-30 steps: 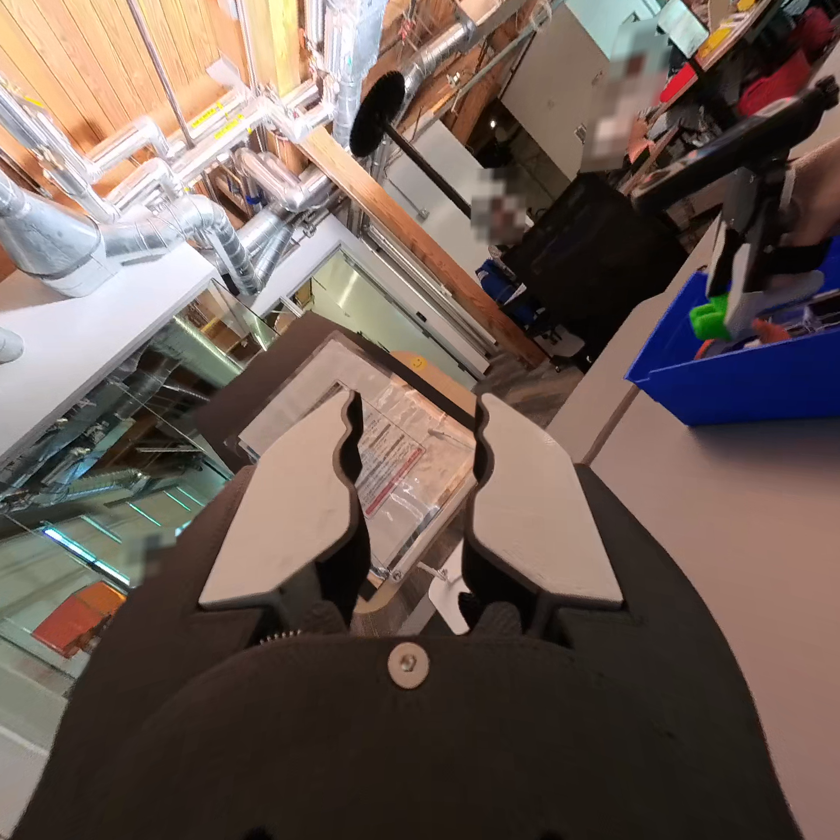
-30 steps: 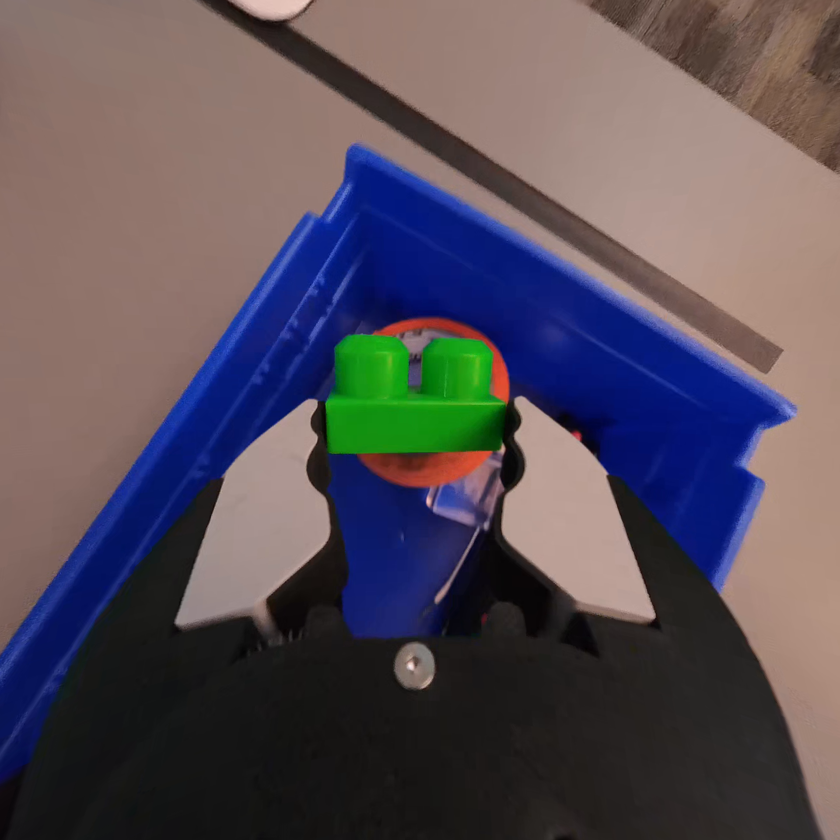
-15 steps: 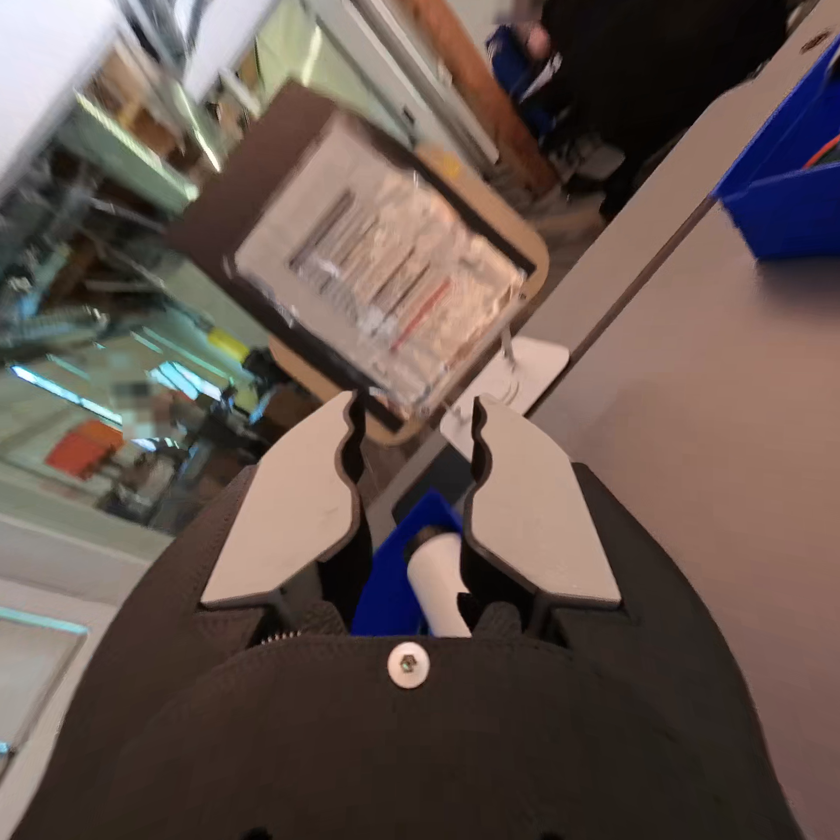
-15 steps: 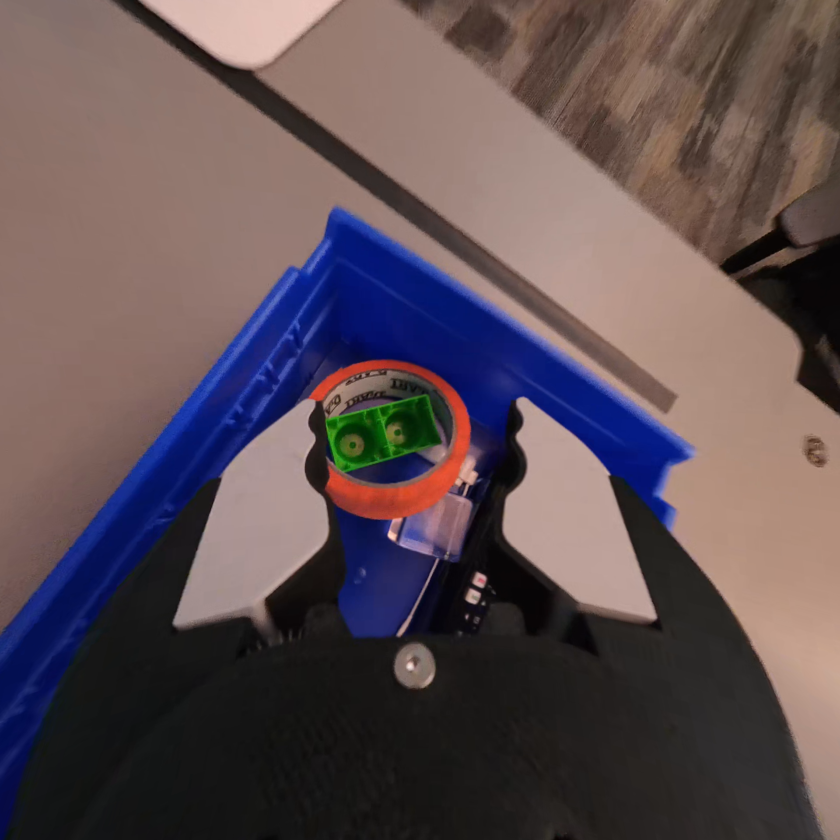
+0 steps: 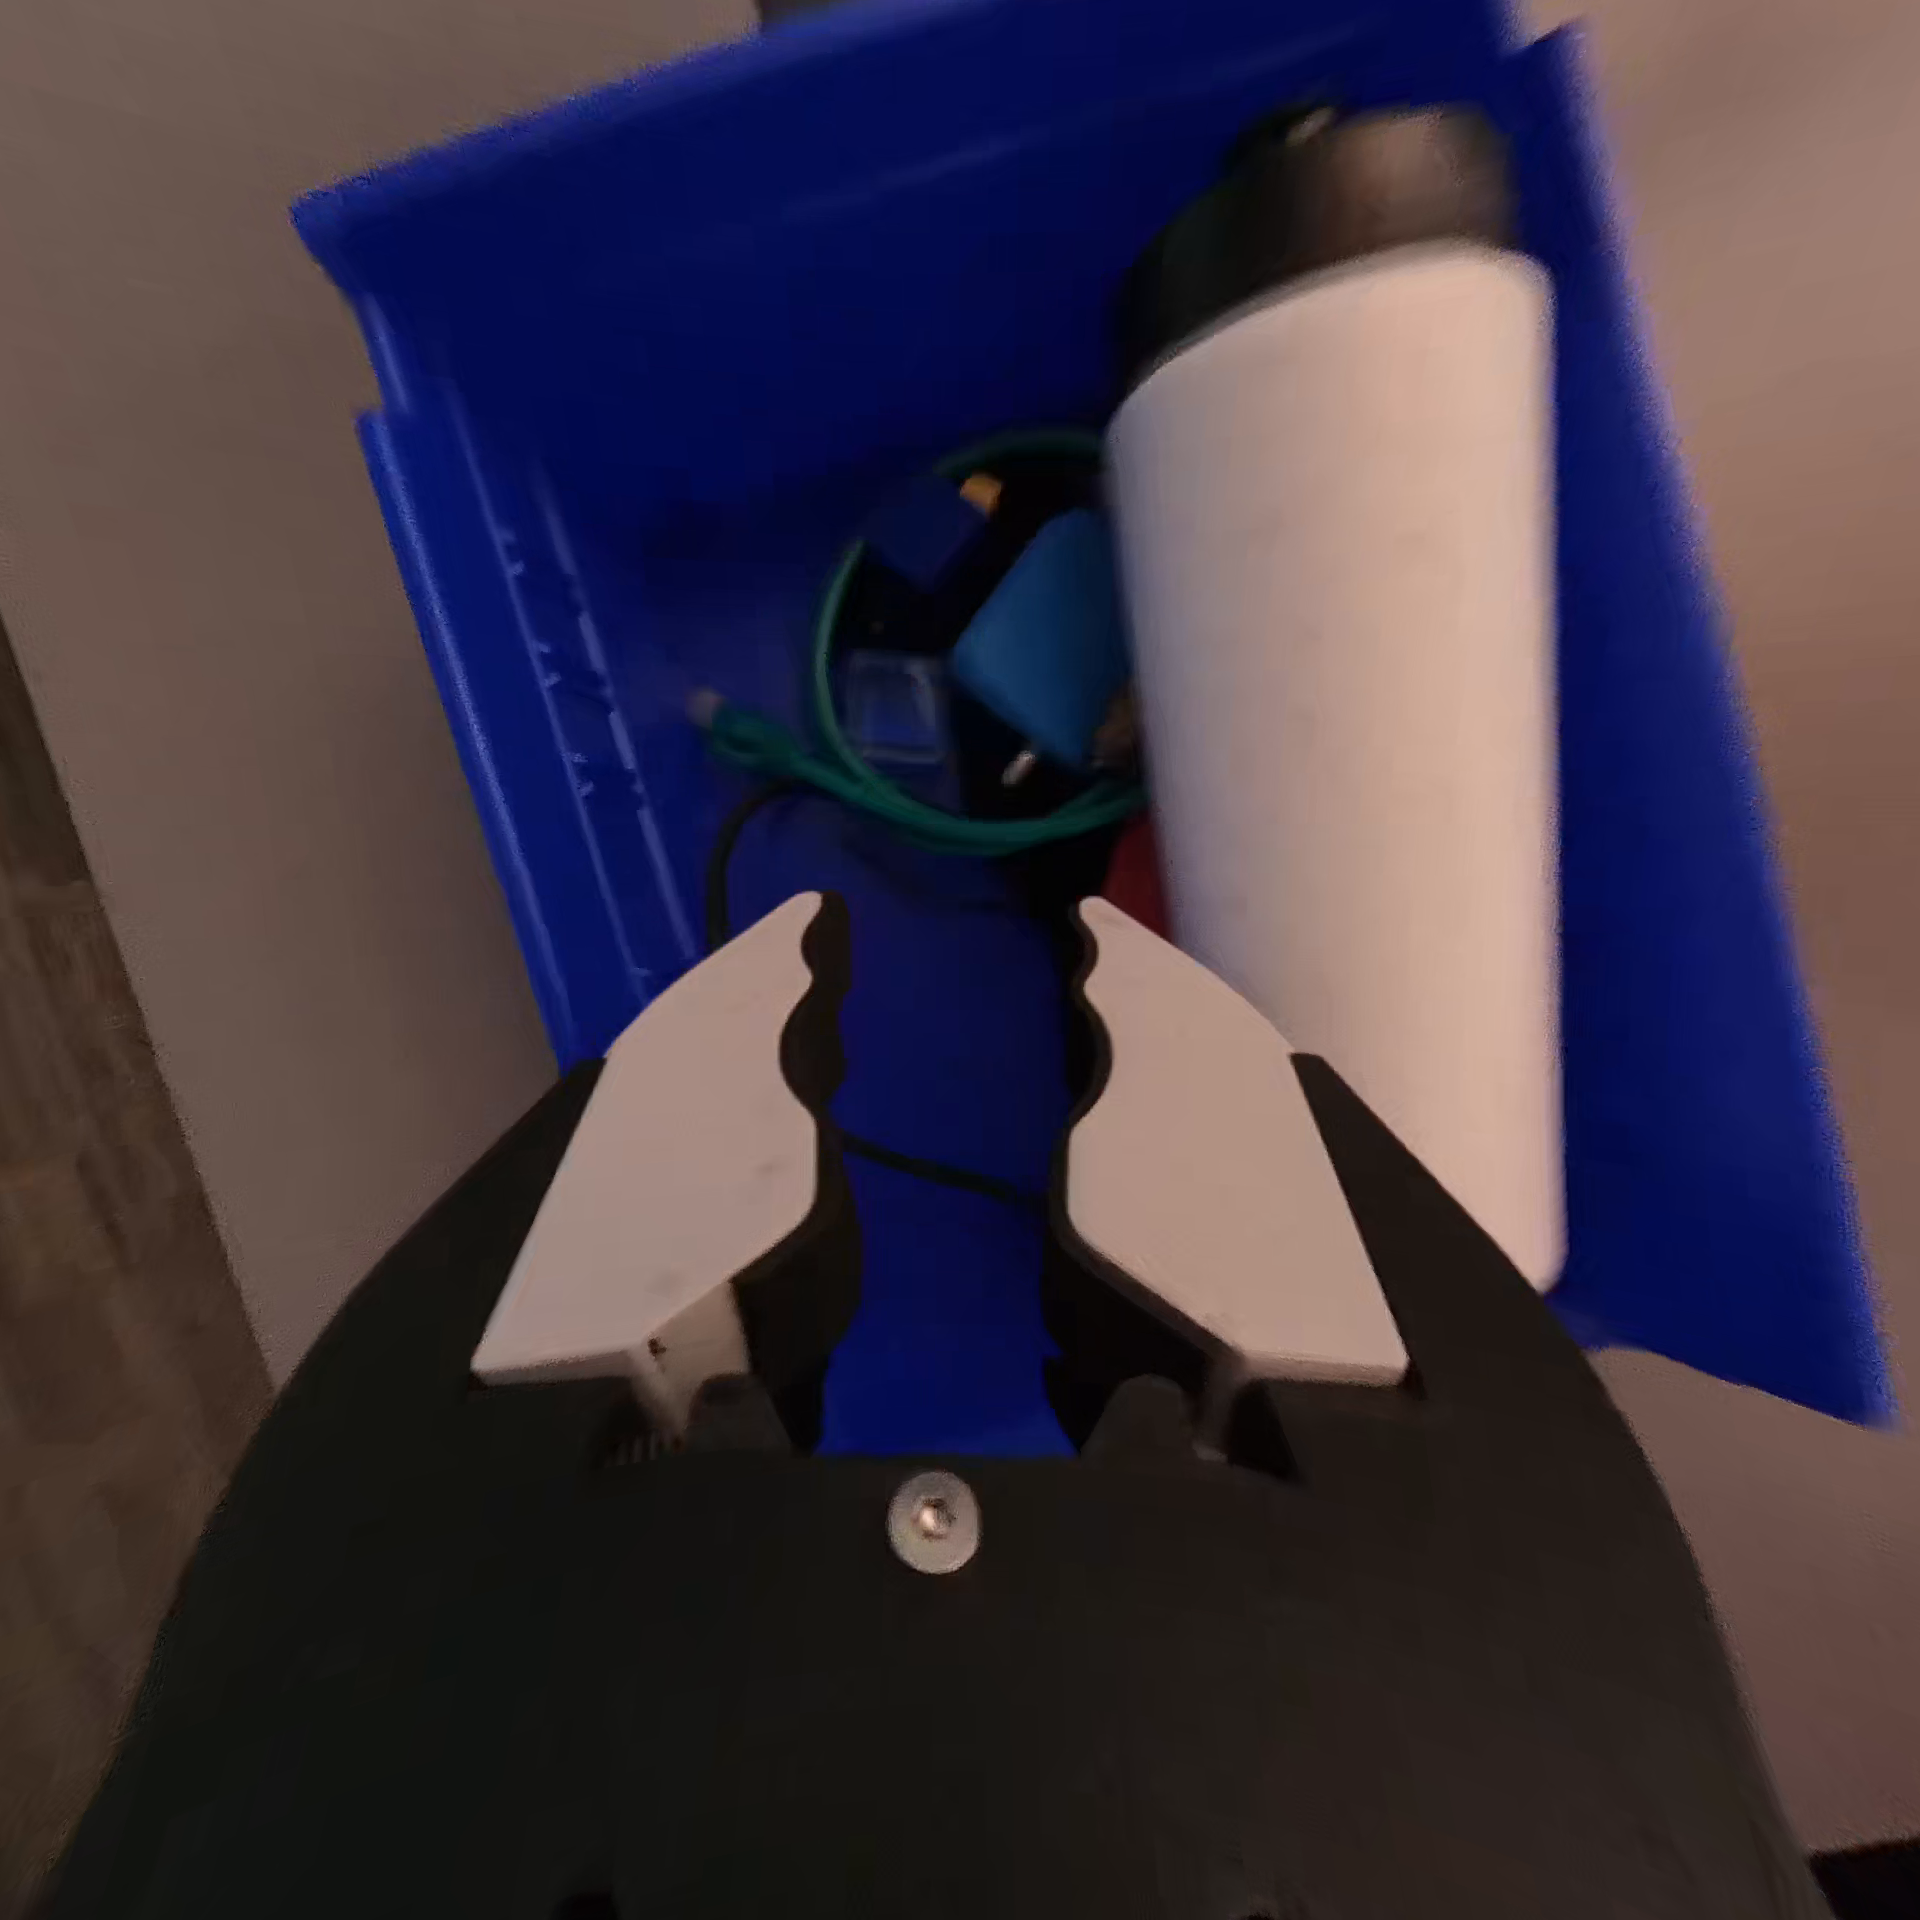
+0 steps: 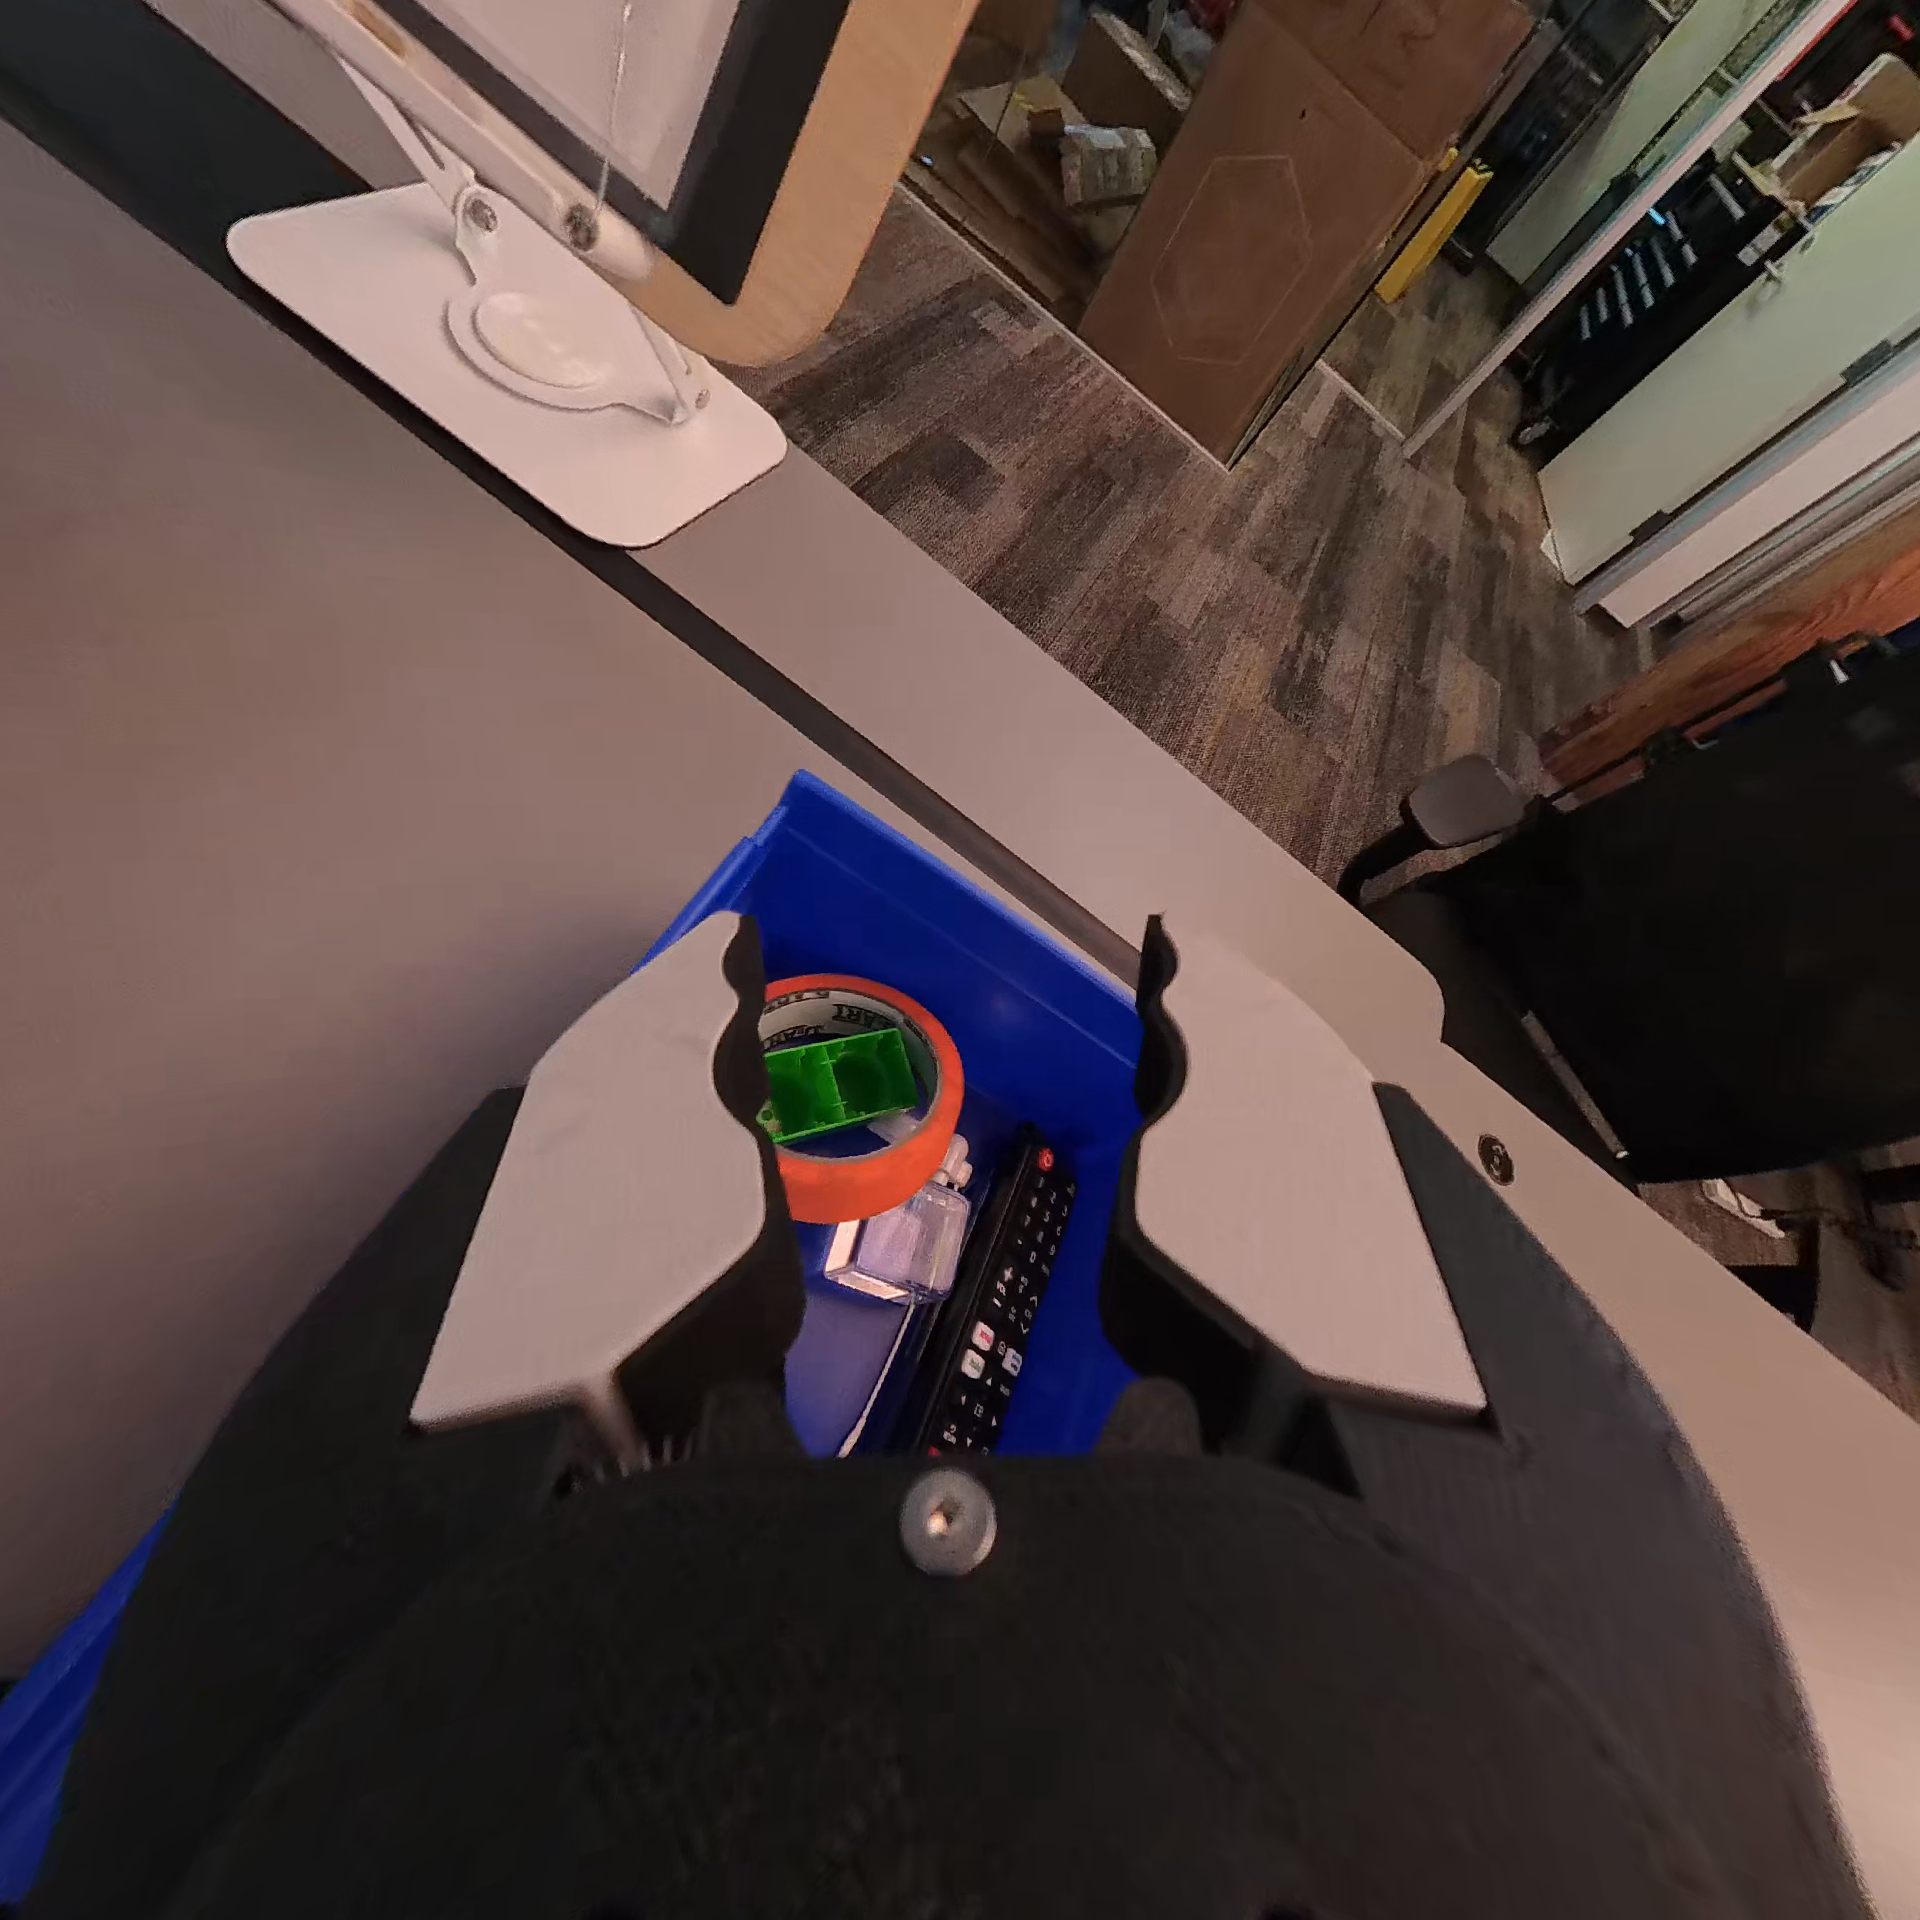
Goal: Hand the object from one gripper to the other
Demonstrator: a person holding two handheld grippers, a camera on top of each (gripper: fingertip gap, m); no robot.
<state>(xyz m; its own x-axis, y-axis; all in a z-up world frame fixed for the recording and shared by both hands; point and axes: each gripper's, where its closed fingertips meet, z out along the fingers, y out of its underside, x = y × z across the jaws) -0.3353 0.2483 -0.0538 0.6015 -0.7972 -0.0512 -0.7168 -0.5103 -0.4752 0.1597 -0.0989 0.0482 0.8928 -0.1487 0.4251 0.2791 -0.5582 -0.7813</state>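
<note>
the green brick (image 6: 840, 1086) has left the right gripper (image 6: 940, 1023), whose jaws now stand apart, and lies studs-down inside the orange tape roll (image 6: 868, 1101). the left gripper (image 5: 951, 940) has swung down from the room over a blue bin (image 5: 727, 312) holding a white bottle (image 5: 1340, 727).

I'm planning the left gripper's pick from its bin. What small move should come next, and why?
Probably ease the left gripper down and rightward toward the white bottle. Its jaws are open and empty above the blue bin, and the bottle lies just to their right. The view is blurred, so the exact gap is uncertain.
</note>
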